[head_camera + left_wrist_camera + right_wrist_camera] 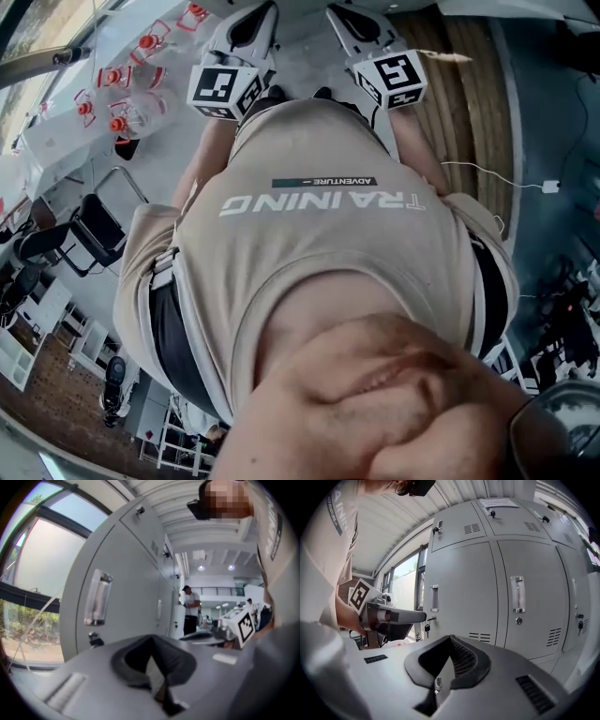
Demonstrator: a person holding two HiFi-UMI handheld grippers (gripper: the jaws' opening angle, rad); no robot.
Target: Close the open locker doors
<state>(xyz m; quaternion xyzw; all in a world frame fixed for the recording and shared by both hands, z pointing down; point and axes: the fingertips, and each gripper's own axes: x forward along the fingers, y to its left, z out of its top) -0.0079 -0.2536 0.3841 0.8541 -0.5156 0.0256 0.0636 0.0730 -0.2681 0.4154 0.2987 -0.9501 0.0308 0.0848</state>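
The left gripper [151, 640] has its jaws drawn together at the tip with nothing between them; the right gripper [450, 640] is likewise pinched closed and empty. Both are held out in front of the person's beige shirt [319, 244], side by side and near each other, their marker cubes [225, 89] showing in the head view. The grey lockers [501, 573] stand directly ahead of the right gripper, their fronts facing it; the tall doors [459, 592] have their long axis upright, with small squarish doors above them; every door seen from this gripper lies flush with its frame. Each tall door carries a slim handle [517, 594] set vertically; a key [426, 628] hangs from the lock under the left-hand handle; vent slots [480, 636] run level near the foot of that door. From the left gripper view the same bank of lockers runs off along the left side, past a large window [42, 573]; another person [191, 609] stands far down the room. In the head view a table with red-capped bottles [120, 94] lies off to the left.
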